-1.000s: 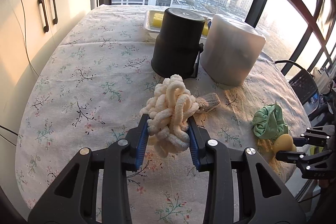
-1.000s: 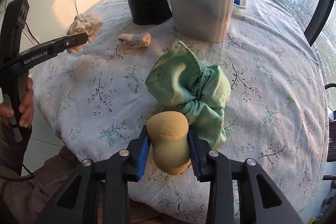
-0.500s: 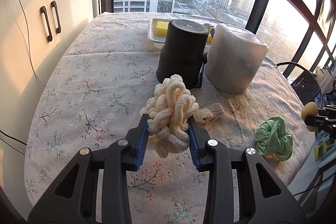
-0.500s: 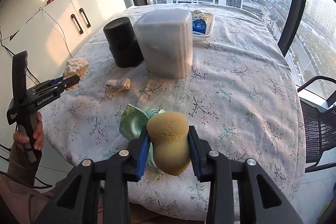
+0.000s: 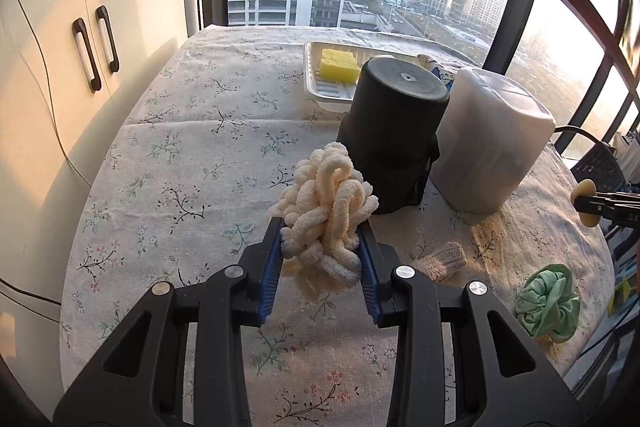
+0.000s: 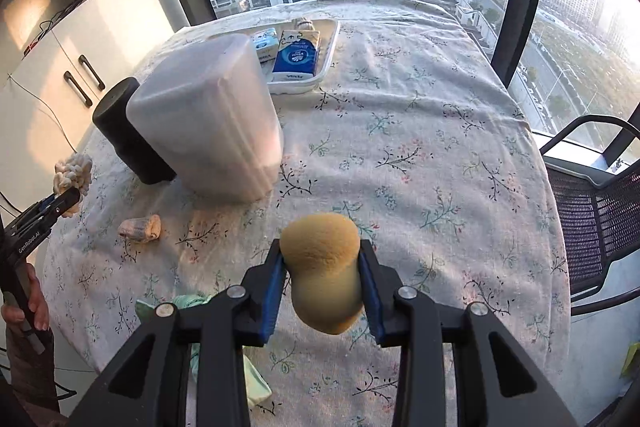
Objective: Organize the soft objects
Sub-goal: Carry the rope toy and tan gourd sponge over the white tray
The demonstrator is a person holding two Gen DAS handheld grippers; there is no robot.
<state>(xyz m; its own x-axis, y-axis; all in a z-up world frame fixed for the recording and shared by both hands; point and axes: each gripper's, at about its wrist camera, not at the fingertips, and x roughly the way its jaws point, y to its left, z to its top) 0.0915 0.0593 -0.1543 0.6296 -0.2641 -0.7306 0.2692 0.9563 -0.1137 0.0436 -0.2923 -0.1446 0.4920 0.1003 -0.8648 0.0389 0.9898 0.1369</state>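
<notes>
The table (image 6: 420, 131) under its flowered cloth carries everything, and I use the frosted container (image 6: 208, 119), which stands upside down near its middle, as the landmark. Touching its left side stands the black cup (image 5: 394, 131), also upside down, and behind it lies the white tray (image 6: 320, 67) with tissue packs and, at its left end, a yellow sponge (image 5: 338, 65). In front of the container, near the table edge, lie the green scrunchie (image 5: 548, 309) and a small knitted piece (image 5: 440, 261). The left gripper (image 5: 322, 251) is clamped on the cream yarn bundle (image 5: 326, 215) and holds it in the air in front of the cup. The right gripper (image 6: 322, 275) squeezes the tan sponge (image 6: 322, 267) above the cloth, in front of the container. The step seems to be carrying both objects; the next move probably calls for bringing them over the tray and releasing them inside its rim.
</notes>
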